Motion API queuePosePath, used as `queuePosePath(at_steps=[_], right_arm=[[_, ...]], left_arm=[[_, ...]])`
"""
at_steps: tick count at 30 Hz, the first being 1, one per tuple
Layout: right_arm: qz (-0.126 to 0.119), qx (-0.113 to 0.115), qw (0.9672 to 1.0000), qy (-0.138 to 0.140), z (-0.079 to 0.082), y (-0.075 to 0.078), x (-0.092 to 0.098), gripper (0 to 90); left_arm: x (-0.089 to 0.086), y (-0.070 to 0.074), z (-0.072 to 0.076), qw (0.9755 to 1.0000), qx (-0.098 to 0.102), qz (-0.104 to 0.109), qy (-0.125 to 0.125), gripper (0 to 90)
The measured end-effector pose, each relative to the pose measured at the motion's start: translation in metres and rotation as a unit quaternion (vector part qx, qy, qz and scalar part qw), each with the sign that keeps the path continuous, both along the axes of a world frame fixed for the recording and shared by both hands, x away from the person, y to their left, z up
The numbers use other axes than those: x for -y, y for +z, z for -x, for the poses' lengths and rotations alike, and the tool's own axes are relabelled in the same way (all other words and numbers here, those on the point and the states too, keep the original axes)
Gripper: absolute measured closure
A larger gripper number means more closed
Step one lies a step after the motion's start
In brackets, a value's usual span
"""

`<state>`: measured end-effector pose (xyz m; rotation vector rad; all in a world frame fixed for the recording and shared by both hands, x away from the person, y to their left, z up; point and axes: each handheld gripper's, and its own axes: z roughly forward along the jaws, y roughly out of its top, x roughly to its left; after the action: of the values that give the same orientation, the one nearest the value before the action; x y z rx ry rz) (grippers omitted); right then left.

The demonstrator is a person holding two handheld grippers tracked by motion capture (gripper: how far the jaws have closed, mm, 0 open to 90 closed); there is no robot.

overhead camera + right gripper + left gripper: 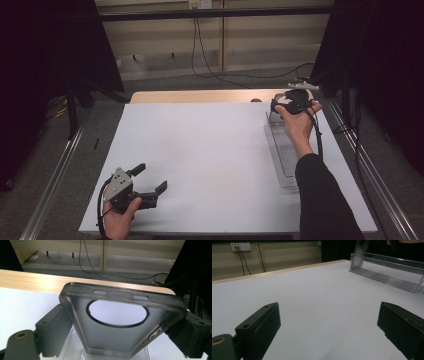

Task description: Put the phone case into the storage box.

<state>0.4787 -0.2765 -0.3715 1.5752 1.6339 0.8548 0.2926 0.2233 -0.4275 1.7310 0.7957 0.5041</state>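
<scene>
A translucent grey phone case (112,340) with a round camera hole sits between the jaws of my right gripper (122,317), which is shut on its two long edges. It hangs just above the far end of a clear plastic tray (72,342). From above, the right gripper (292,102) is at the far right of the table, over that tray (285,155). My left gripper (152,177) rests near the table's front left corner, open and with nothing in it; its jaws (328,315) stand wide apart over the bare white surface.
The white table top (210,150) has a wooden strip (200,96) along its far edge. The long clear tray (387,277) lies along the right side. Cables run over the floor beyond the table, and dark curtains stand at both sides.
</scene>
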Motion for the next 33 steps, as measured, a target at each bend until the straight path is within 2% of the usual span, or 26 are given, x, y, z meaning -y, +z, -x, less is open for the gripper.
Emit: queuePosePath(at_steps=[7,16,33], right_arm=[[0.002,0.004,1.0000,0.000,-0.0017,-0.0007,-0.0002,11.9],[0.002,0.007,0.9998,0.019,-0.0059,-0.0013,0.0037,11.8],[-0.003,0.008,0.9995,0.031,-0.0100,-0.0020,0.0073,11.6]], left_arm=[[0.0000,-0.0003,-0.0002,1.0000,-0.002,0.000,0.000,4.7],[-0.0004,-0.0002,-0.0003,1.0000,-0.001,0.001,0.001,4.8],[-0.0003,-0.0005,-0.0006,1.0000,-0.001,0.000,0.001,4.8]])
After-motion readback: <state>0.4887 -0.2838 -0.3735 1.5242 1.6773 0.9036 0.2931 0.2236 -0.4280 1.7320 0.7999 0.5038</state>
